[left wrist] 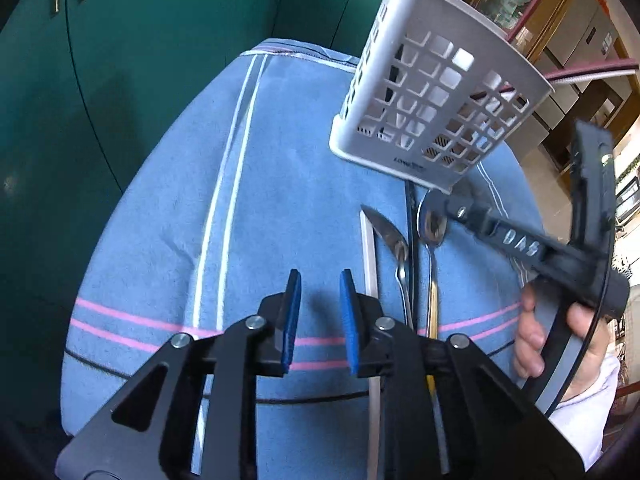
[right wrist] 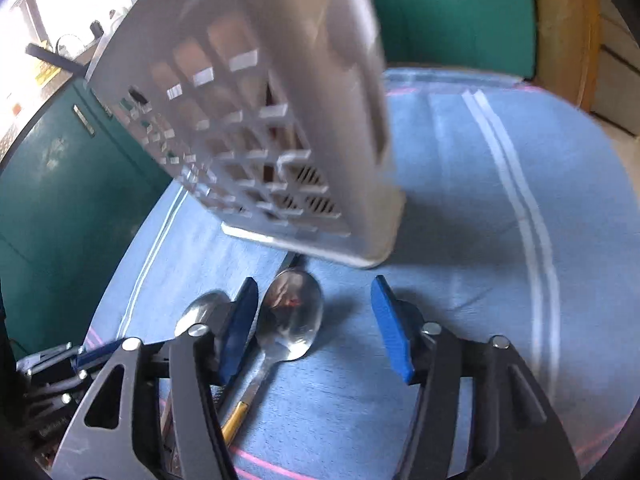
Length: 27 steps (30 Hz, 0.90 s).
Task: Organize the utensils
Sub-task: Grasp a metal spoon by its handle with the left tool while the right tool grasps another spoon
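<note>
Steel spoons (right wrist: pixel 290 316): thin, stiff, slick; lie flat on blue cloth (left wrist: pixel 280 160) just before white caddy (left wrist: pixel 432 100).
Grip point: gold-ended handle, across its width.
Right gripper (right wrist: pixel 316 320): jaws apart, straddling bowl, nothing clamped.
Left gripper (left wrist: pixel 320 316): jaws narrowly apart, empty.

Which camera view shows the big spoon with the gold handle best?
The right wrist view: the spoon lies close, bowl and handle plain. The left wrist view shows it farther away, its bowl tip hidden behind the right tongs.
</note>
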Motion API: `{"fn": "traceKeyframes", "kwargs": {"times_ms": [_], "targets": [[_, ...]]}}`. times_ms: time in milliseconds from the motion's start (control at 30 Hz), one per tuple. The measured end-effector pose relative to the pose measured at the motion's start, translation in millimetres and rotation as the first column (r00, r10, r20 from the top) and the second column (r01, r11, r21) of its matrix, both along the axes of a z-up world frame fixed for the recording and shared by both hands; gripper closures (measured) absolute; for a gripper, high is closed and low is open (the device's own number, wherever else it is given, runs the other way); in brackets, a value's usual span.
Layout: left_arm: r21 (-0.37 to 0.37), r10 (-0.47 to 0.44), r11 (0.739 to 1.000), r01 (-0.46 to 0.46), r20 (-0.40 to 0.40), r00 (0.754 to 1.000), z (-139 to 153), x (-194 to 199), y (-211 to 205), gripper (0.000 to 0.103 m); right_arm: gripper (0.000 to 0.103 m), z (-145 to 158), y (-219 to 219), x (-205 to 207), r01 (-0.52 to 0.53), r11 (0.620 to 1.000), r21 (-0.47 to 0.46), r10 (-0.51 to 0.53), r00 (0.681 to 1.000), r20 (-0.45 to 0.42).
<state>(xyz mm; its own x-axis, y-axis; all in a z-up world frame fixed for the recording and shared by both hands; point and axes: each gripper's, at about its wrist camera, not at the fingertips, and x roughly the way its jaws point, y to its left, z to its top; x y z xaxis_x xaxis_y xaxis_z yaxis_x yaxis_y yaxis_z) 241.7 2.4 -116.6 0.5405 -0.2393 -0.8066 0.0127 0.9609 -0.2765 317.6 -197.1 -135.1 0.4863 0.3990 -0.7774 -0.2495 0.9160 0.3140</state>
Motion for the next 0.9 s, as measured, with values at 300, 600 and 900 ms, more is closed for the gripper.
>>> {"fn": "traceKeyframes", "kwargs": {"times_ms": [300,600,900], "targets": [[-0.061,-0.066,0.996,0.063,-0.048,0.997,-11,43,-20,0.084,0.099,7,-13,-30,0.020,1.000,-0.005,-0.020,0.999,0.032],[-0.113,-0.108,0.989,0.100,-0.064,0.992,-9,60,-49,0.083,0.099,12,-52,-68,0.072,0.997,-0.032,-0.070,0.996,0.056],[-0.068,-0.124,0.990,0.122,-0.028,0.992,0,65,-63,0.075,0.099,4,-76,-87,0.087,0.996,-0.010,-0.087,0.995,0.043]]}}
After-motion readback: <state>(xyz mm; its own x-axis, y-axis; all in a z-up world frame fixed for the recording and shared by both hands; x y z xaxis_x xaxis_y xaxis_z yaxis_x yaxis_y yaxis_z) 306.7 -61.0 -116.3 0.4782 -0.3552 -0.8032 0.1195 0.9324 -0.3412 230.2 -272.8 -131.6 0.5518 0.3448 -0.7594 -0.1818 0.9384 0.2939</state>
